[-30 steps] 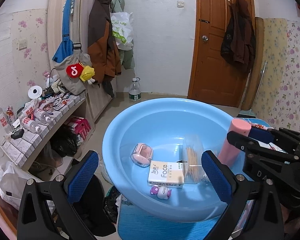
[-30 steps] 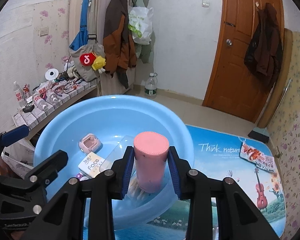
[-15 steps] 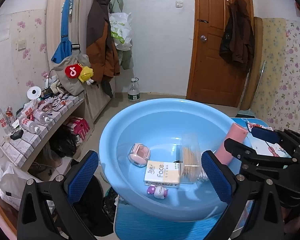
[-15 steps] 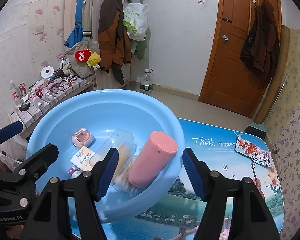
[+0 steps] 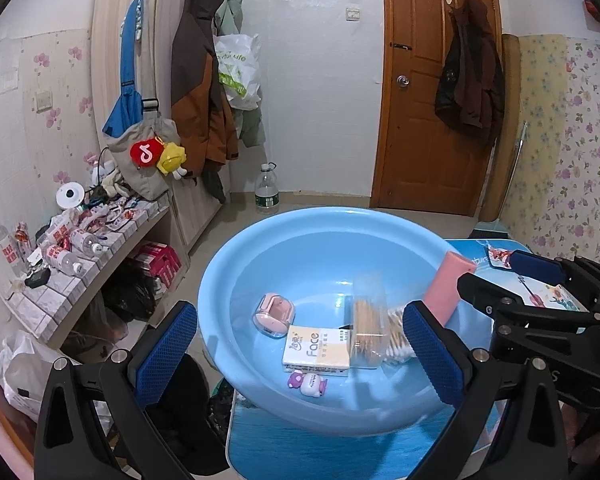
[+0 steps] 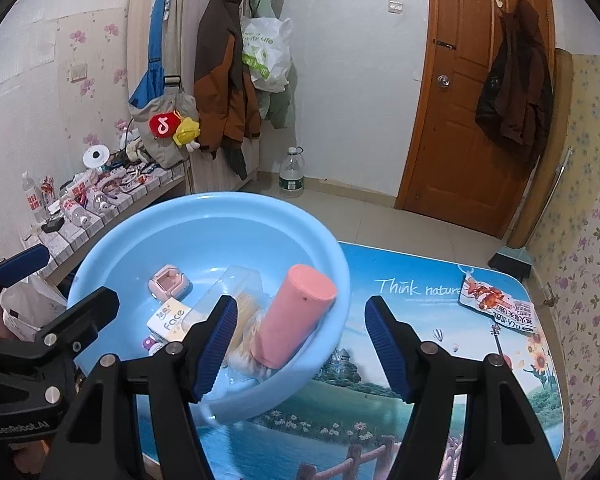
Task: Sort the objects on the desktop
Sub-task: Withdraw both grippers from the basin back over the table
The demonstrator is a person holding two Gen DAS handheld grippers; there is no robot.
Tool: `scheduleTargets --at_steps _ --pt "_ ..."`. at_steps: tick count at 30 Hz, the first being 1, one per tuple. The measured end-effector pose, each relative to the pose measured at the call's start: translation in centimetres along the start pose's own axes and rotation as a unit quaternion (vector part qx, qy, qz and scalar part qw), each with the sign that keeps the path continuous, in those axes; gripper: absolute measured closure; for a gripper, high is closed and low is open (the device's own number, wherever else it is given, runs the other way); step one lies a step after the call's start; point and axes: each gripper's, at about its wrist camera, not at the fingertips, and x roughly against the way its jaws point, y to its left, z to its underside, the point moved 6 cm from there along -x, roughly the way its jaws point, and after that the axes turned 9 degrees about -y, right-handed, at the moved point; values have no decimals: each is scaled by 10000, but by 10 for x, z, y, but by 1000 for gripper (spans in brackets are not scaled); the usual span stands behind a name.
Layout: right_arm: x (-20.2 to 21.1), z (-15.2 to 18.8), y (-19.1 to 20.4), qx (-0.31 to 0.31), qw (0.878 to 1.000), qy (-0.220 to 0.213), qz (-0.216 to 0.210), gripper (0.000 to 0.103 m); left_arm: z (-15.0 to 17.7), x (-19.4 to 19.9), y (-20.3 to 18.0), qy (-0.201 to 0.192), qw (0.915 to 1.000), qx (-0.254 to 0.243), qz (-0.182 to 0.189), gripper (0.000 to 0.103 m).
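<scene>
Nearly sorted: pink cup point(image 6: 296, 316) leaning in basin point(image 6: 100, 256), snack packet point(image 6: 496, 306) left at table's far-right corner.
Both grippers, left point(image 5: 300, 354) and right point(image 6: 300, 346), spread wide, pinching nothing.

Glossy blue plastic basin point(image 6: 332, 264), matt pink cylinder point(image 6: 296, 312), clear plastic box point(image 5: 368, 312), printed glossy mat point(image 6: 420, 320).

In your right wrist view, the lower end of the pink cylinder point(image 6: 296, 316) is hidden behind the blue basin's point(image 6: 204, 204) near wall, and the right gripper's point(image 6: 300, 344) left finger covers part of the clear box of sticks point(image 6: 236, 284). The tiny purple-and-white figure point(image 6: 150, 345) is mostly hidden behind that finger. In your left wrist view, the cotton swabs point(image 5: 396, 340) are partly covered, and the snack packet's point(image 5: 496, 254) print is too small to read.
</scene>
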Motion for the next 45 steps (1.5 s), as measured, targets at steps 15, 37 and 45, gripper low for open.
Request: scheduleTargets --at_steps 15,37,45 --pt "55 5 -16 -215 9994 -229 -119 35 -3 38 -18 -124 9999 -89 -26 0" --pt "118 17 -47 -522 9977 -417 -76 33 2 69 -43 -174 9995 -255 -2 0" --pt "122 16 -48 -547 9976 -420 -70 33 -1 71 -49 -198 9994 -279 17 0"
